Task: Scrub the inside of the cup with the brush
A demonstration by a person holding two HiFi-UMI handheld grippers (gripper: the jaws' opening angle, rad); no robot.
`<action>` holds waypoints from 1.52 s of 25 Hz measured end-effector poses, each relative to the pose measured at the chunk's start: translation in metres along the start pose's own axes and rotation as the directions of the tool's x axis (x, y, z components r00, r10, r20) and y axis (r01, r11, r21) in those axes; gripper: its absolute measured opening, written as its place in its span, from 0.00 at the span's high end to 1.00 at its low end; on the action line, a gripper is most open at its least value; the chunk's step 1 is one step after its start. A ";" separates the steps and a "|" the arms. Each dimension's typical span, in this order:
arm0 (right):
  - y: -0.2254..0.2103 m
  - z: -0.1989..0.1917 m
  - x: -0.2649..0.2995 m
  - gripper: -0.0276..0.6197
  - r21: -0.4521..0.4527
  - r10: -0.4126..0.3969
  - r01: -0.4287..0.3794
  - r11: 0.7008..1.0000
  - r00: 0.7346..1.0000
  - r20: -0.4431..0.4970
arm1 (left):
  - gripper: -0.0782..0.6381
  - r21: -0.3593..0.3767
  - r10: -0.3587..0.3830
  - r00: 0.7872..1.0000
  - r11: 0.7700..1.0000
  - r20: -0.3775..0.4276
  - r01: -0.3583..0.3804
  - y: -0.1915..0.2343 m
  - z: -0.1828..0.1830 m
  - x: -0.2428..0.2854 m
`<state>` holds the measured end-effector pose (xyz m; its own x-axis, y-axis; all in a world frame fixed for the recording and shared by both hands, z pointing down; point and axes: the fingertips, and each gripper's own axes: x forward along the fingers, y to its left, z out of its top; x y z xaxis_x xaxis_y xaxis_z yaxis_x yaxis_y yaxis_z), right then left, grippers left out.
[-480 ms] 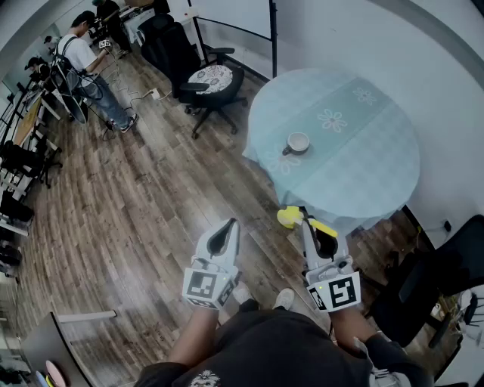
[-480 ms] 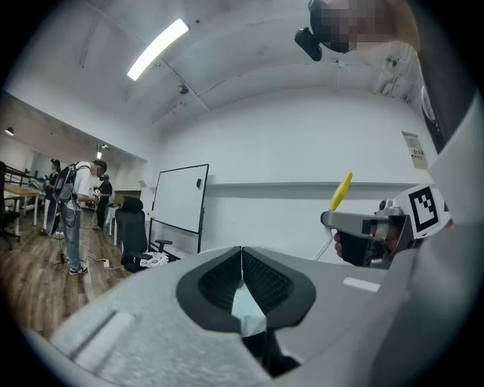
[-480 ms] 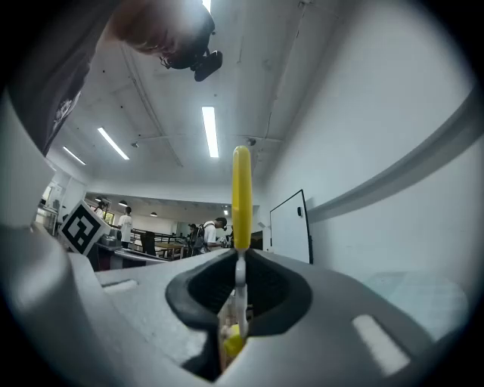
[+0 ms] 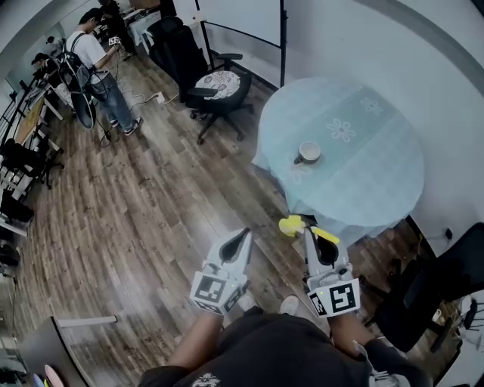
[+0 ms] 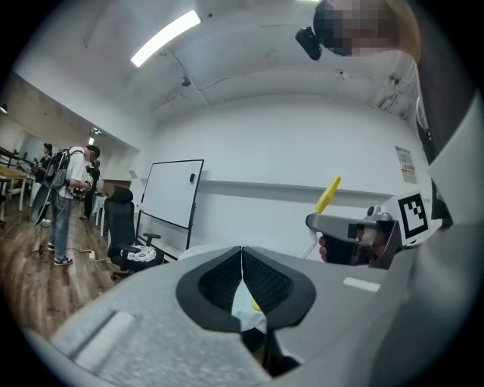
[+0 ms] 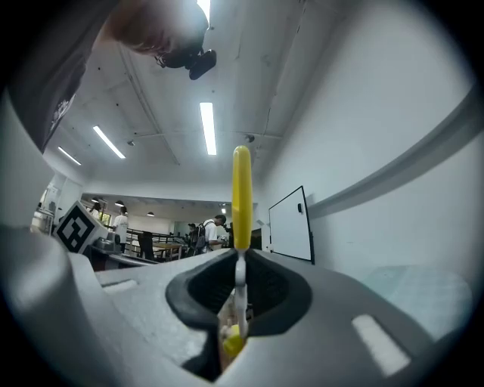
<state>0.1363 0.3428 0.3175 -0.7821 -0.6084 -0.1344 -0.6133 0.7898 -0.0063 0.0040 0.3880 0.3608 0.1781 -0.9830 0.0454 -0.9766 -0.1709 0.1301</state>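
A white cup point(image 4: 308, 153) stands on the round table with a light blue cloth point(image 4: 378, 181), near its left side. My right gripper point(image 4: 314, 229) is held short of the table's near edge, shut on a brush point(image 4: 291, 224) with a yellow handle. In the right gripper view the yellow handle point(image 6: 241, 196) rises straight up from the shut jaws of my right gripper point(image 6: 240, 261). My left gripper point(image 4: 242, 239) hangs over the wooden floor, left of the right one, shut and holding nothing. The left gripper view shows my left gripper point(image 5: 242, 251) pointing towards the table, with the right gripper point(image 5: 355, 236) beside it.
A black office chair with a patterned seat point(image 4: 221, 82) stands left of the table, with a whiteboard point(image 4: 242, 19) behind it. Another dark chair point(image 4: 446, 280) is at the lower right. People stand by desks at the far left point(image 4: 94, 57). Wooden floor point(image 4: 151, 204) lies between.
The whole head view has shifted a little: table, cup and chair sit slightly lower and further right. Both grippers keep their pose, the right one still holding the brush.
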 end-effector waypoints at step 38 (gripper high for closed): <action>-0.126 -0.034 0.182 0.91 -0.079 -0.151 0.155 0.985 0.987 0.054 | 0.88 0.075 -0.144 0.986 0.986 -0.088 0.151 0.108 -0.006 0.224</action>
<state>0.0677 0.1303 0.3274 -0.6735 -0.7155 -0.1854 -0.7337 0.6775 0.0508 -0.0609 0.1497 0.3909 0.3266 -0.9384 0.1131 -0.9449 -0.3215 0.0612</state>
